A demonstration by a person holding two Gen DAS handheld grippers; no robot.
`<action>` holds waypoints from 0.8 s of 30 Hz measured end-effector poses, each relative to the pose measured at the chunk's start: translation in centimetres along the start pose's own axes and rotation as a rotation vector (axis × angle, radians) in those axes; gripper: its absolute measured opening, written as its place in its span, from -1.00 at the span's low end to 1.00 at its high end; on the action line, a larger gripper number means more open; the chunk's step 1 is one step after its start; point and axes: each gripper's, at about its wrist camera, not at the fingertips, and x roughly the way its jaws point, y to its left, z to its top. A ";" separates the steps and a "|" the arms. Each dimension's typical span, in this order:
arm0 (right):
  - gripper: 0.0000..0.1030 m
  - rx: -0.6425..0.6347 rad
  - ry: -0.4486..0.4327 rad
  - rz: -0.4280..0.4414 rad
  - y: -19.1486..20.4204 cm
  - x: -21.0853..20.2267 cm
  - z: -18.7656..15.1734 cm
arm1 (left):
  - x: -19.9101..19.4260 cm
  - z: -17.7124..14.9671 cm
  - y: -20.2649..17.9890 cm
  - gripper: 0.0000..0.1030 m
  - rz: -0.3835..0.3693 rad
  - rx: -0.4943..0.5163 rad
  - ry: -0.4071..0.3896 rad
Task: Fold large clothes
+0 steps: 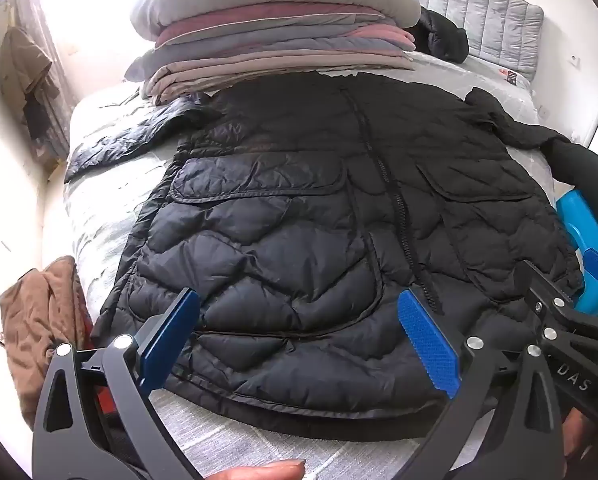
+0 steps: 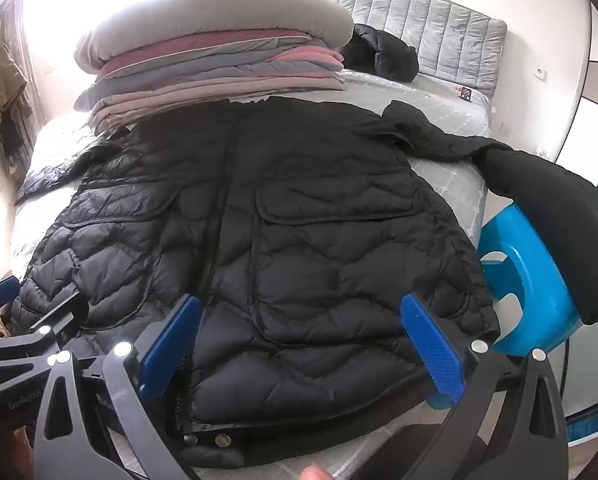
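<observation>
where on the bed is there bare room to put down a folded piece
Bare mattress shows right of the black puffer jacket, between its right sleeve and the bed edge, and further back before the headboard. A thin strip runs below the hem. The far left is crowded by the folded bedding stack.

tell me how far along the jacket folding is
Done: the black quilted jacket lies spread front-up and zipped on the bed, sleeves out to both sides. In hand: nothing; the left gripper and right gripper hover open above its hem. Left: all the folding, sleeves first, I'd guess. A stack of folded bedding sits behind the collar.
</observation>
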 end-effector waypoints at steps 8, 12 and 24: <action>0.88 0.002 0.004 0.006 0.0 0.3 -0.1 | 0.4 0.2 0.4 0.86 0.006 0.001 0.026; 0.88 0.004 0.007 0.005 -0.1 0.3 0.4 | 0.4 0.1 0.5 0.86 0.005 -0.004 0.026; 0.88 0.009 0.006 0.008 0.0 0.3 0.4 | 0.7 0.0 0.6 0.86 -0.007 -0.017 0.029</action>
